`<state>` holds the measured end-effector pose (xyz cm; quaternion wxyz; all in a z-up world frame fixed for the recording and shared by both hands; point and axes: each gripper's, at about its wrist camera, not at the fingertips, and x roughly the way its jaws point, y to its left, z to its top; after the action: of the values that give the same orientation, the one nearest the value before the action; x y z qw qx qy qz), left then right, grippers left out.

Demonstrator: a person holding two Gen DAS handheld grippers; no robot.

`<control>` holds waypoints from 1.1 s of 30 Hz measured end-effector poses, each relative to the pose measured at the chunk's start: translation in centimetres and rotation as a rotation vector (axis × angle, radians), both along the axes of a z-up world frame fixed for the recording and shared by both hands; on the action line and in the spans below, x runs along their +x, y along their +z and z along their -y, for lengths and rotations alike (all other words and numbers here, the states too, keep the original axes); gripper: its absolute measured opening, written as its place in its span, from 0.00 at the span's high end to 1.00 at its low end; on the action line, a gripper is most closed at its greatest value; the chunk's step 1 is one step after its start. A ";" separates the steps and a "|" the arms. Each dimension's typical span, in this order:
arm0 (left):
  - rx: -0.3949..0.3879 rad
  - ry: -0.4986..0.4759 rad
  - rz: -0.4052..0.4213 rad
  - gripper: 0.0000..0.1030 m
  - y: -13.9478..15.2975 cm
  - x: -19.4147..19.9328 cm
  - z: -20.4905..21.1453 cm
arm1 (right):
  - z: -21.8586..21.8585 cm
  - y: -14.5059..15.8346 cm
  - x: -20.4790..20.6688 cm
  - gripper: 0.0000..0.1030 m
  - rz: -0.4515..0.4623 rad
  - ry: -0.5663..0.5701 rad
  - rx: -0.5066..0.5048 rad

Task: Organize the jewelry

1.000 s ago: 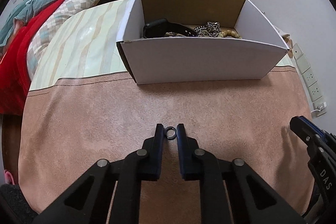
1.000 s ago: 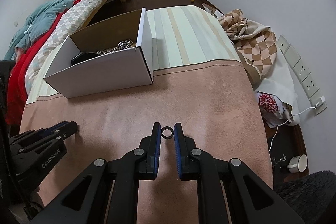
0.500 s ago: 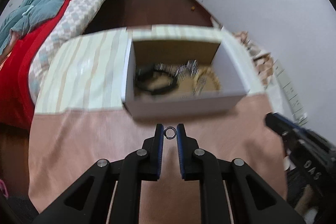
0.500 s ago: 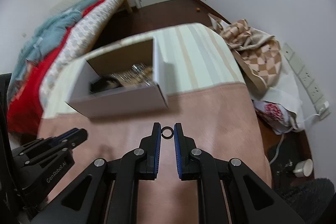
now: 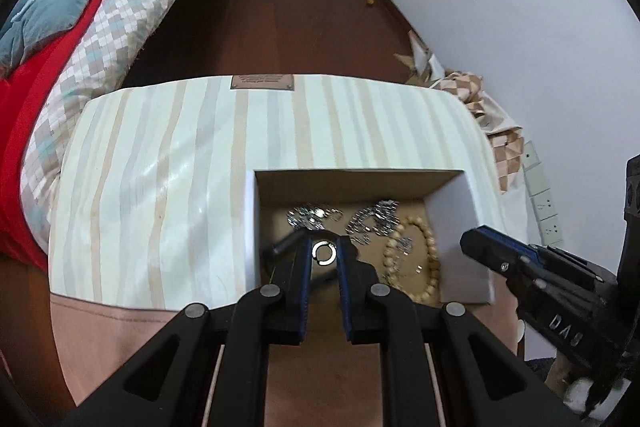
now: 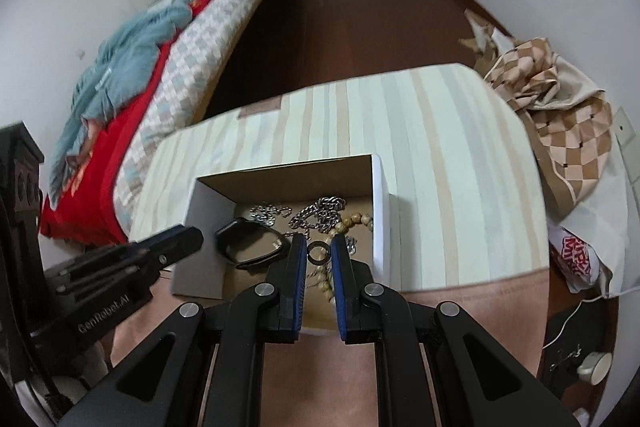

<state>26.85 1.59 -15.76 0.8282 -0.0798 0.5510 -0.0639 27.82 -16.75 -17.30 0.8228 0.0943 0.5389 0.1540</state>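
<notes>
Two rings (image 5: 324, 253) (image 6: 319, 253), one box (image 5: 250, 227) – two tools (image 5: 325, 259) (image 6: 319, 259)

Left gripper (image 5: 324, 251) is covering most of the watch (image 5: 285, 243); only a dark bit is showing. Right gripper (image 6: 319, 253) is hiding part of the beads (image 6: 352, 219) and the box's (image 6: 382, 223) near wall. Chains (image 6: 320, 213) are tangling; count unclear. Both arms are running off the frame bottoms.

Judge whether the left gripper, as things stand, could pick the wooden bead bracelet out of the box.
Probably not yet. The left gripper is shut on a silver ring, so it must drop that first. Otherwise the way looks free: the box is open-topped and the bead bracelet lies uncovered just right of it.
</notes>
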 end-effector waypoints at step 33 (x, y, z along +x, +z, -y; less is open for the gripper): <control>0.250 0.145 0.047 0.00 1.2 -7.2 -1.5 | 0.7 0.8 -5.1 0.03 -0.033 -0.073 -0.323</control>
<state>19.69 3.11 -14.57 0.8469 -0.0141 0.5277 0.0636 22.69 -17.44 -16.51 0.8233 -0.0174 0.5663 0.0338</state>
